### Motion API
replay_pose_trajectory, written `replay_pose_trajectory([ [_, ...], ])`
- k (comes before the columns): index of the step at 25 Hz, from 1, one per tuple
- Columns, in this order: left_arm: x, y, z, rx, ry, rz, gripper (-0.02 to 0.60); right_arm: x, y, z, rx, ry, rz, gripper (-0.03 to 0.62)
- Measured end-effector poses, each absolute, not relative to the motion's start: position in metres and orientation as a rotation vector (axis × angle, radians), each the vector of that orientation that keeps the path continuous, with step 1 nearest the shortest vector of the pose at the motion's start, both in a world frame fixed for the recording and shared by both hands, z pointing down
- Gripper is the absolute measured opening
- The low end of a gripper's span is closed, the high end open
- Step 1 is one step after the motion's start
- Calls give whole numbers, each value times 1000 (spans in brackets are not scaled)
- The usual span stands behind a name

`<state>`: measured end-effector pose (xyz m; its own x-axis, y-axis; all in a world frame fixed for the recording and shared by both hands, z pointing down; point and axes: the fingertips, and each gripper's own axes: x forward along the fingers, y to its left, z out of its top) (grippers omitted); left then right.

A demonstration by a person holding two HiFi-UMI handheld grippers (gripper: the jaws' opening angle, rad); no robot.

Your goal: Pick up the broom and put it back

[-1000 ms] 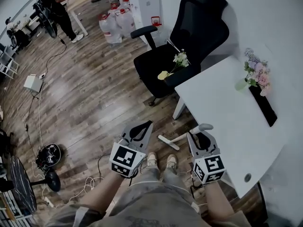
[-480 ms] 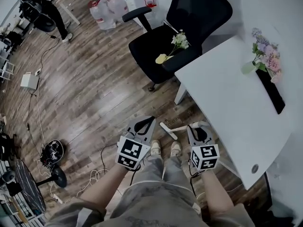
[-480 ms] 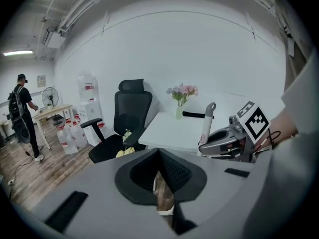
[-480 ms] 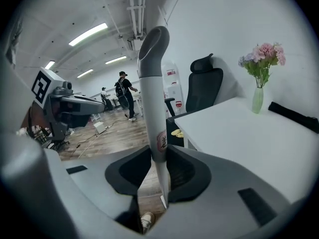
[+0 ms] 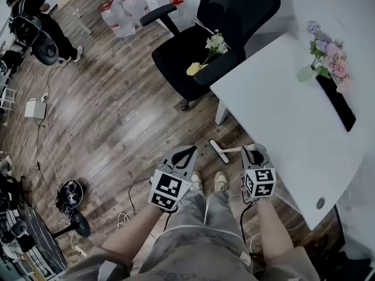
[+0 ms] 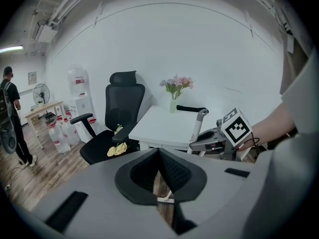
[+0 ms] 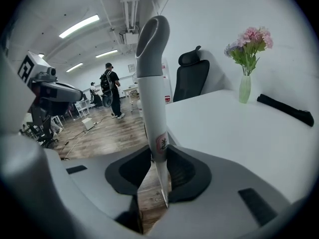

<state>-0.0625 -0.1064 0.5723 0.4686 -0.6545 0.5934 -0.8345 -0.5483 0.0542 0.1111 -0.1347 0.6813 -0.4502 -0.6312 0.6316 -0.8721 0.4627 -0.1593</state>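
Clamping the broom (image 7: 152, 103) handle near-upright, the right gripper (image 5: 254, 152) sits just off the table (image 5: 275, 104) edge, its body hiding the lower shaft in its own view. Whether the broom's head touches the floor (image 5: 117, 110) is unclear. The left gripper (image 5: 183, 153) is pinched together, empty. Bare boards open leftward, with a chair (image 5: 193, 63) ahead.

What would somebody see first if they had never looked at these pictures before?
Most likely the pale grey broom handle, standing up tall between the jaws of the right hand-held gripper, which is shut on it. After that, the pink flowers in a vase on the white table, and the big black office chair beside it.
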Motion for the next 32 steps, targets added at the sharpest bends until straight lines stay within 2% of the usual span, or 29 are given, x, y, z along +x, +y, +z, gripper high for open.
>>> replay_pose_trajectory([
  [13,-28,-134,591,2414,-1135,773,15,126,-185,689,1349,-2204,618,129],
  [21,-23,-147,596,2414,-1128,785,15,133,-182,696,1337,-2152,670,206],
  [32,-23,-151,552,2453,-1191,725,15,149,-175,600,1312,-2301,627,216],
])
